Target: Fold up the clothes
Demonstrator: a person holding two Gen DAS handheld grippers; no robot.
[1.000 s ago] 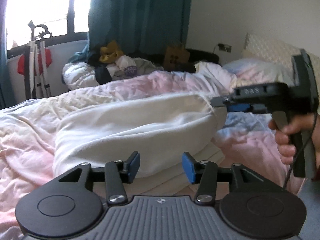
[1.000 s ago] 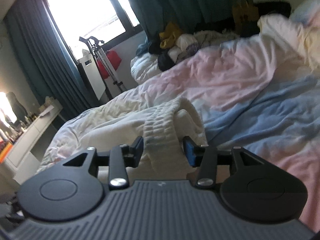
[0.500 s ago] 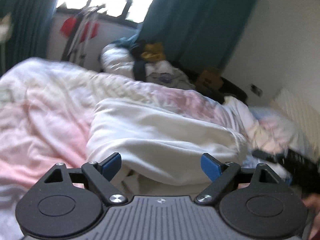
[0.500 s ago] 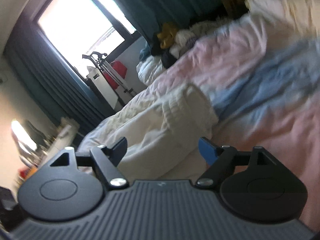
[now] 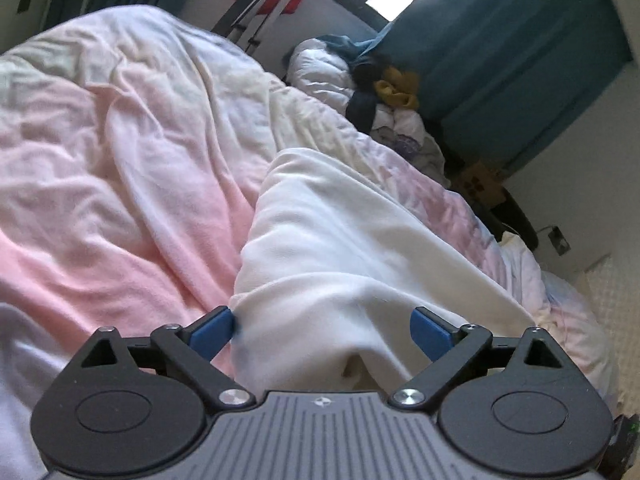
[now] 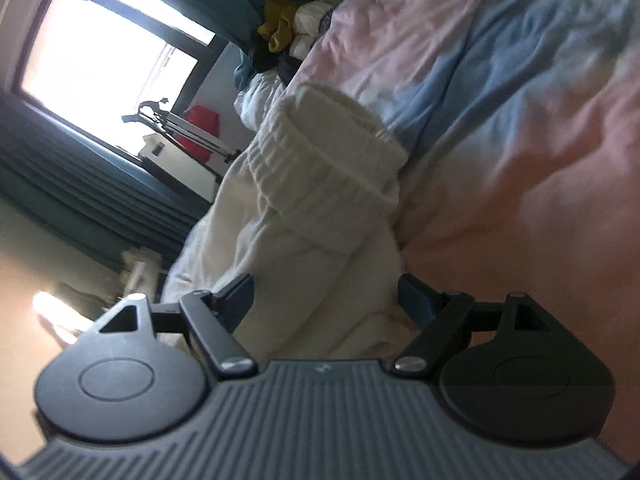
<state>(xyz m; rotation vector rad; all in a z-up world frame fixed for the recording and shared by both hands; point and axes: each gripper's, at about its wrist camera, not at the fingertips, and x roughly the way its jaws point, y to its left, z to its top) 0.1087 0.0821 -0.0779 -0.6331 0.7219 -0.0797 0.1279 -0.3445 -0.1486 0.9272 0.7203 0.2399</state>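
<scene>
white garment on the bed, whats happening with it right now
A person with a handheld gripper in each hand is folding a white garment on a bed covered by a pink and blue duvet. The left gripper and the right gripper have both just been opening their jaws. Cloth lies between each pair of jaws, but the pads are spread wide and not pinching it. The garment lies on the duvet, with its ribbed band facing the right gripper.

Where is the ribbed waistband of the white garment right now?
In the right wrist view the ribbed waistband sits mid-frame on the pink and blue duvet, folded over the white garment, beyond the right claw.
</scene>
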